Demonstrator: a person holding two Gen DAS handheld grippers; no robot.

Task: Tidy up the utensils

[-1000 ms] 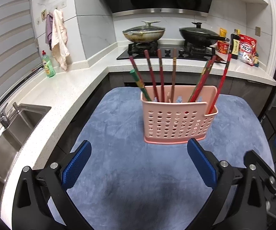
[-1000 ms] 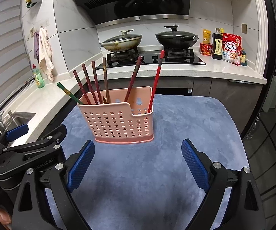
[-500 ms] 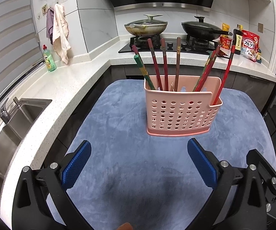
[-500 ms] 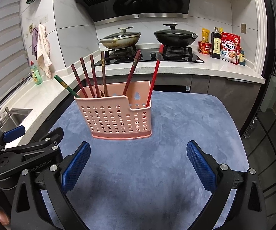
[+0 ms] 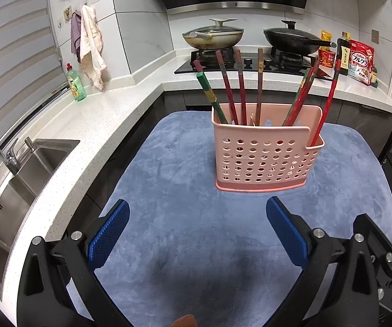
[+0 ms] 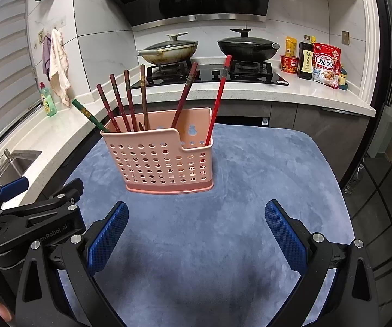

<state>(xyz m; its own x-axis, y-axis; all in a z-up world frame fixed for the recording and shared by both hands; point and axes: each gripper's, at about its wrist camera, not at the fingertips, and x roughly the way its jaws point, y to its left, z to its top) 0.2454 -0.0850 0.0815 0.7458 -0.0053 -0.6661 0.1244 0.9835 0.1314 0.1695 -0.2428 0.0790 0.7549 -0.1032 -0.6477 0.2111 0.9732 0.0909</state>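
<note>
On the blue mat (image 5: 168,245) covering the tabletop, the pink perforated holder (image 5: 266,158) stands upright, well ahead of both tools; chopsticks (image 5: 240,87) lean fanned out inside it, one green-handled stick (image 5: 209,95) tilting far left, one red stick (image 6: 217,100) alone in the low right compartment. My left tool (image 5: 196,231) hangs released, jaws spread, nothing between them; my right tool (image 6: 196,231) is likewise released and empty. I see no loose utensils on the mat, so I judge the sorting near done. Risks: the holder looks light and tall, so a nudge at its rim or a snag on a leaning stick could tip it and spill the lot; the soft mat gives poor footing. Legible writing: "Calbee" on the red cereal bag (image 6: 326,65), with Japanese script below; "Robot.AI" on the left tool's body, seen from the right wrist. Bottle label (image 6: 304,62) too small to read.
</note>
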